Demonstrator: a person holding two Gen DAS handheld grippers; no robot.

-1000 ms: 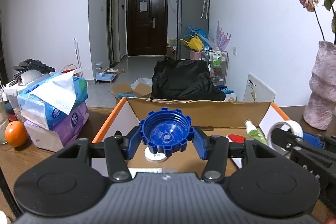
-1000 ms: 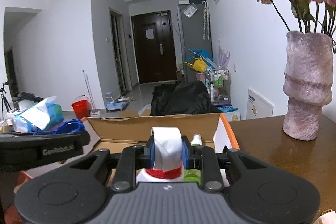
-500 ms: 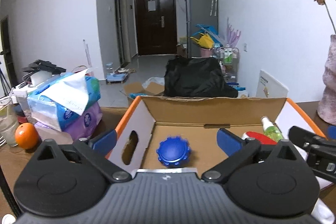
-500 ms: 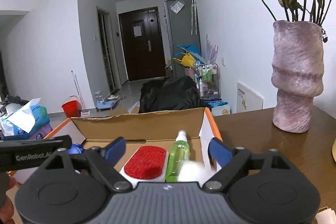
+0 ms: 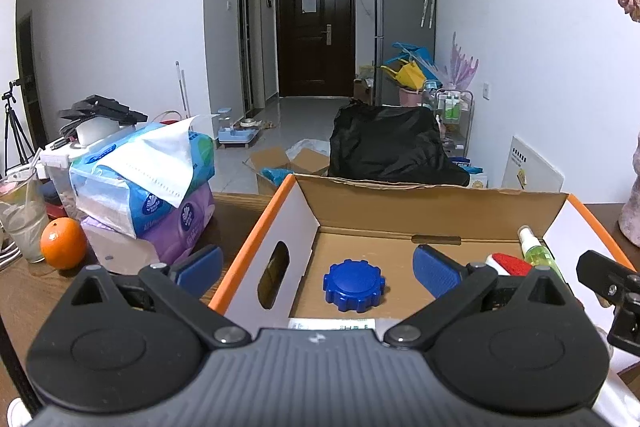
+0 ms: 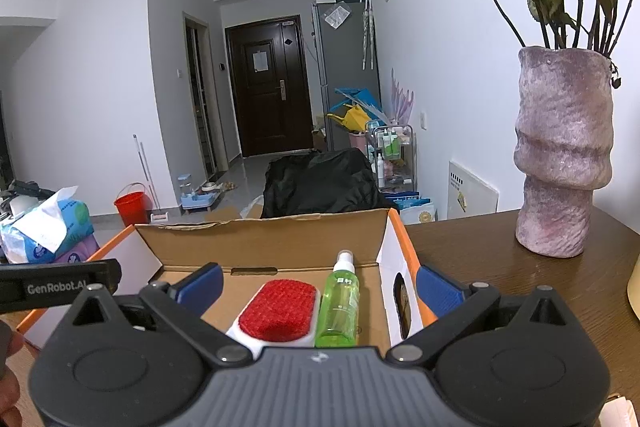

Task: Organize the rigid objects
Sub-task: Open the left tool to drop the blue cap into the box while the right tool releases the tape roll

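Box (image 5: 436, 205) of brown cardboard with orange-edged flaps sits open on a wooden table (image 6: 480, 247). On its floor lie a blue toothed cap (image 5: 354, 285), a red-faced white brush (image 6: 276, 311) and, just beside the brush, a green spray bottle (image 6: 339, 301). The left gripper (image 5: 318, 269) is spread wide, empty; the right gripper's (image 6: 318, 281) jaws are opening, pinching nothing.

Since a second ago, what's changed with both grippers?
Left gripper let go of the blue cap, which now lies in the cardboard box. Right gripper is opening, its white tape roll gone from view. Red brush and green bottle unchanged.
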